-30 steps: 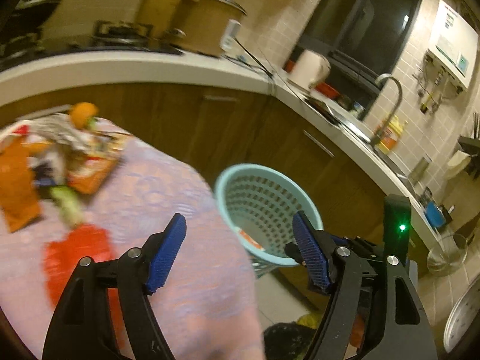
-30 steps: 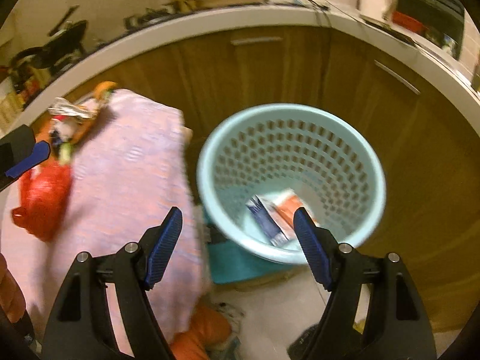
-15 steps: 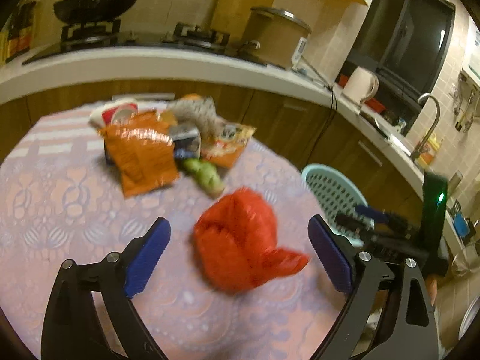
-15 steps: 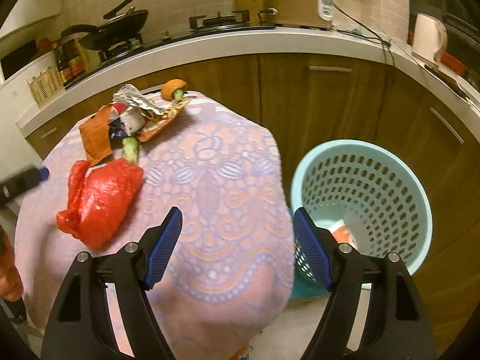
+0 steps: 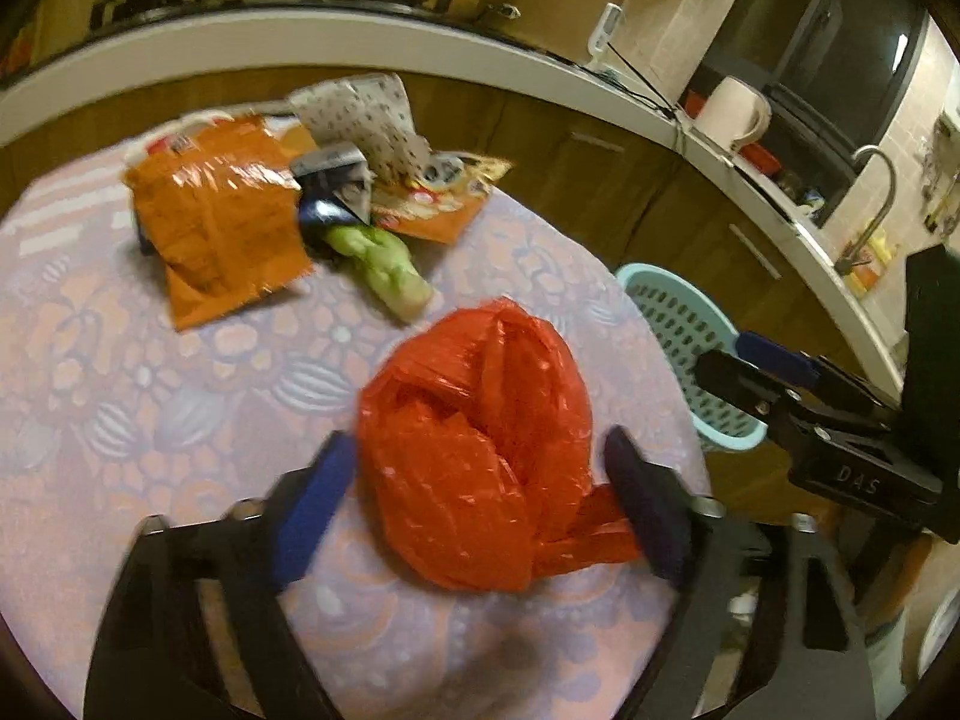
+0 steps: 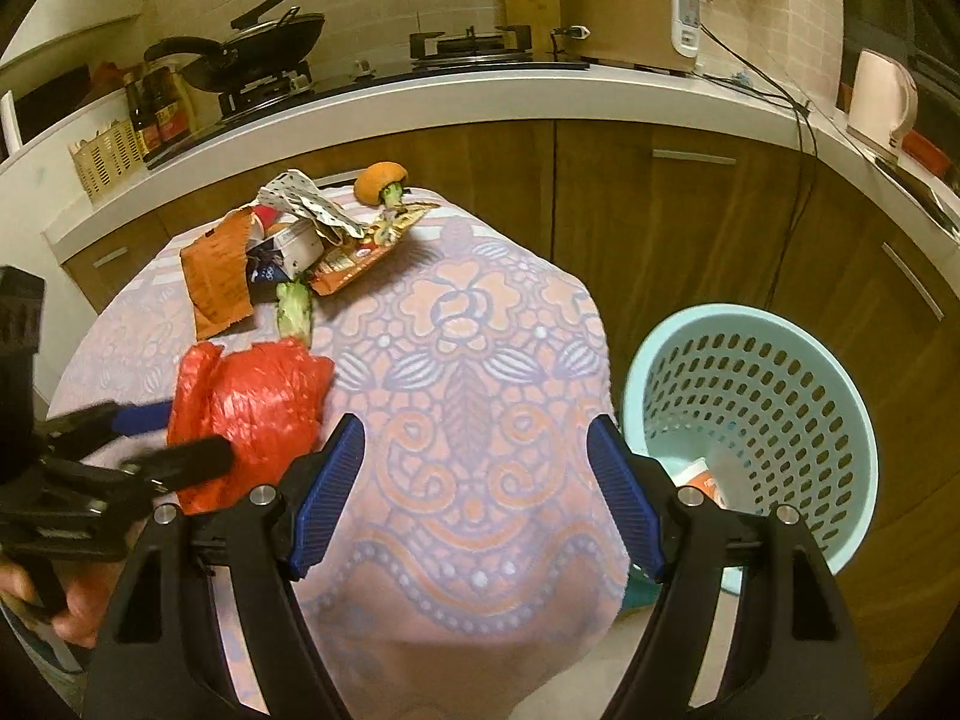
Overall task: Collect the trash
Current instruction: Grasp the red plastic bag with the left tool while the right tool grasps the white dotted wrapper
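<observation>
A crumpled red plastic bag (image 5: 480, 456) lies on the round table with the pink patterned cloth (image 5: 180, 396). My left gripper (image 5: 480, 498) is open, its blue pads on either side of the bag; it also shows in the right wrist view (image 6: 174, 438). Behind the bag lie a green vegetable piece (image 5: 384, 267), an orange snack bag (image 5: 216, 222) and other wrappers (image 5: 366, 114). My right gripper (image 6: 474, 498) is open and empty over the table's front edge. A light blue perforated bin (image 6: 762, 420) stands on the floor to the right, with packets inside.
An orange fruit (image 6: 381, 180) sits at the table's far edge. A curved counter (image 6: 480, 102) with wooden cabinets holds a wok, stove, rice cooker (image 6: 624, 6) and kettle (image 6: 882, 102). The right gripper's body shows in the left wrist view (image 5: 840, 414).
My left gripper swung from the bin to the table and closed in around the red bag. My right gripper pulled back from over the bin to the table's edge.
</observation>
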A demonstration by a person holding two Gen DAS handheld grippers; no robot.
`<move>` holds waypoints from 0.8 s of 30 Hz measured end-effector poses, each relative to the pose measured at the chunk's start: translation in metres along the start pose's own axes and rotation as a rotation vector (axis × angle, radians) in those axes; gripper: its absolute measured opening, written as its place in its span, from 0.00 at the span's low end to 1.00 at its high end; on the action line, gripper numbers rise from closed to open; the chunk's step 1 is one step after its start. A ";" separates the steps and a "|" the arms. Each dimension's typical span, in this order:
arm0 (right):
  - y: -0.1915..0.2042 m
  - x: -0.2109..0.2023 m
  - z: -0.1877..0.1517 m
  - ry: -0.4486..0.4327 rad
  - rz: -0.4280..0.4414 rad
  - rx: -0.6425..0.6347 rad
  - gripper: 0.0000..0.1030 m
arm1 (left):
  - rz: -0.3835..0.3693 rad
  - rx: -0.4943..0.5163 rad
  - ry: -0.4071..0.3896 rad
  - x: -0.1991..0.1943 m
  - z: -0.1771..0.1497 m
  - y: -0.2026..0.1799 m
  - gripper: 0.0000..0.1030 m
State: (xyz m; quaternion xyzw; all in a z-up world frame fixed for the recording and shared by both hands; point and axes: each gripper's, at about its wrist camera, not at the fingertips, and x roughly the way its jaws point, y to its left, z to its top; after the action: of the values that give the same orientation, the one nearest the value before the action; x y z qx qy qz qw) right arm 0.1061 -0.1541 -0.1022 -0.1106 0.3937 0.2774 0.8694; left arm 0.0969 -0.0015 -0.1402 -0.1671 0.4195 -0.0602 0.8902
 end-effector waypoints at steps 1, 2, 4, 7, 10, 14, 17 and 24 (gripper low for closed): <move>0.003 0.002 0.003 -0.002 0.004 -0.004 0.71 | -0.007 -0.003 0.006 0.002 -0.001 0.001 0.58; 0.005 0.004 0.006 -0.004 0.009 -0.007 0.71 | -0.012 -0.002 0.008 0.003 -0.002 0.002 0.49; 0.011 0.008 0.014 -0.006 0.024 -0.013 0.71 | -0.007 0.008 -0.017 -0.003 -0.003 0.002 0.41; 0.023 0.013 0.030 -0.021 0.036 -0.031 0.71 | 0.013 -0.017 -0.059 -0.017 -0.002 0.011 0.37; 0.036 0.018 0.048 -0.040 0.055 -0.054 0.71 | 0.057 -0.055 -0.107 -0.037 0.003 0.026 0.37; 0.062 0.034 0.078 -0.060 0.088 -0.093 0.71 | 0.107 -0.109 -0.164 -0.065 0.010 0.050 0.36; 0.081 0.050 0.096 -0.064 0.099 -0.133 0.71 | 0.133 -0.139 -0.197 -0.081 0.016 0.066 0.37; 0.111 0.095 0.119 -0.045 0.076 -0.222 0.71 | 0.150 -0.171 -0.238 -0.098 0.026 0.085 0.37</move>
State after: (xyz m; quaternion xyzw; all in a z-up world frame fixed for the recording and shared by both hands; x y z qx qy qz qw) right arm 0.1681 0.0233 -0.0911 -0.1851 0.3450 0.3546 0.8491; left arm 0.0510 0.1092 -0.0833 -0.2163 0.3258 0.0627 0.9182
